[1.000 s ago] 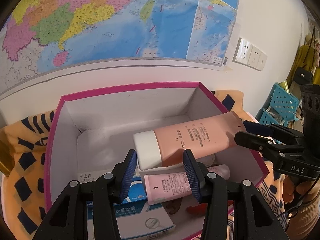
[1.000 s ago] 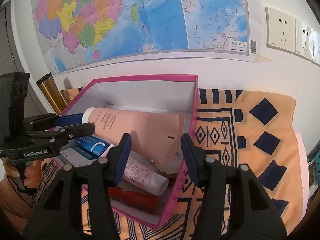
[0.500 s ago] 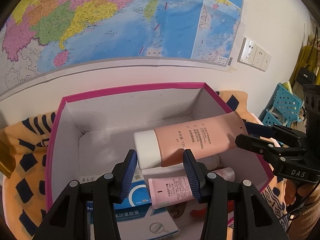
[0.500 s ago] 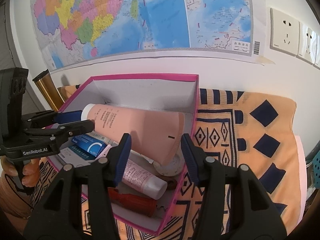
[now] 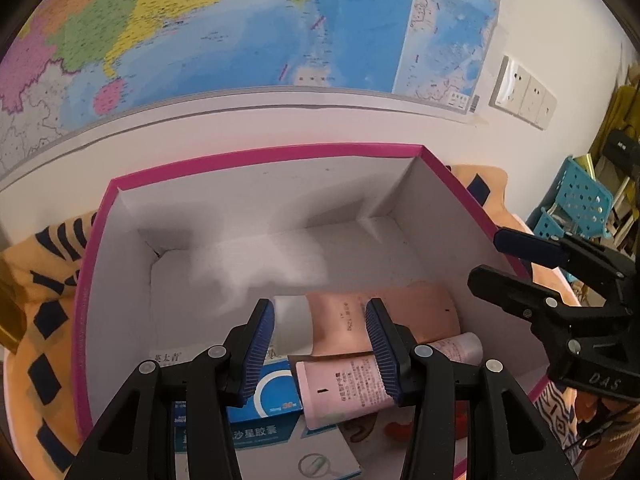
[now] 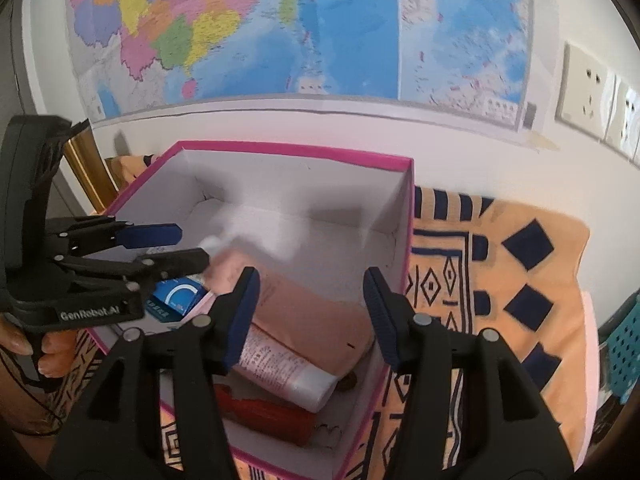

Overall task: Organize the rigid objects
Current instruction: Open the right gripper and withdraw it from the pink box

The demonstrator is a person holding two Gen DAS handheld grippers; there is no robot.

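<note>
Item: large salmon-pink plastic tube with white cap (image 5: 384, 320), lying inside the pink-rimmed white cardboard box (image 6: 296, 152). I judge it light, squashy, slick; best taken at its stiff cap end.

Nearest me: left gripper (image 5: 320, 344) and right gripper (image 6: 306, 312), fingers apart, holding nothing.

In the box beside the tube: small pale-pink tube (image 6: 280, 368), red object (image 6: 264, 412), blue-and-white carton (image 5: 276, 396), all crowding it.

Beyond the box: orange patterned cloth (image 6: 500, 264), wall map (image 5: 240, 28).
</note>
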